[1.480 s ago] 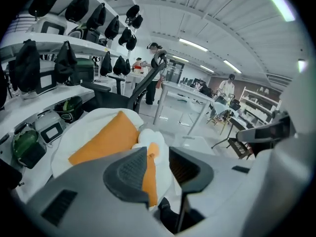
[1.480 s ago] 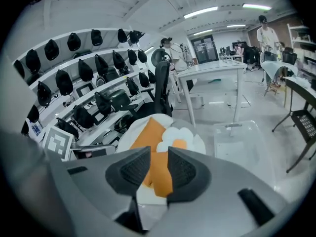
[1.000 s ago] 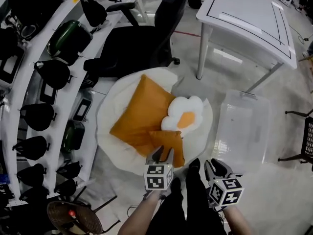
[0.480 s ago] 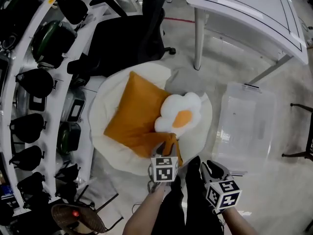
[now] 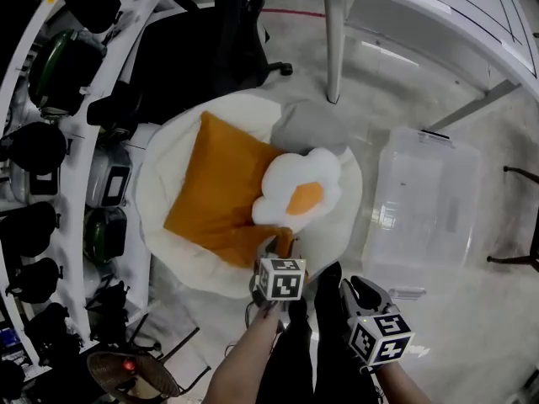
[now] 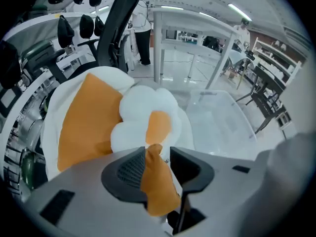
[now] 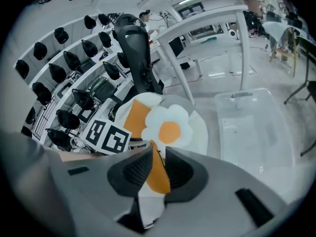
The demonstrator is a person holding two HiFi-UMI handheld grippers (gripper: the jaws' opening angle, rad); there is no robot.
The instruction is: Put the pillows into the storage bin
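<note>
**padfan:** anything different from a second ago?

**binwatcher:** yep. Closest in, the left gripper (image 6: 158,151) was only nosing at the edge of the small orange fabric pillow (image 6: 157,181). Now it's pinched onto a corner of it, with cloth bunched between the jaws. So the first pillow looks grabbed and about ready to lift.

The right gripper (image 7: 159,151) is narrowing its jaws but looks empty. It hangs back low by the person's leg, clear of the pile, and the orange in its gap looks like that same pillow further off.

The left forearm is stretched forward over the pile.

**padfan:** and the rest?

**binwatcher:** untouched, I'd say. The white fried-egg plush pillow (image 5: 296,190) lies on the big orange square pillow (image 5: 215,192), both on a round white floor cushion (image 5: 164,242). The clear plastic storage bin (image 5: 421,213) sits empty on the floor, just right of the pile.
</note>
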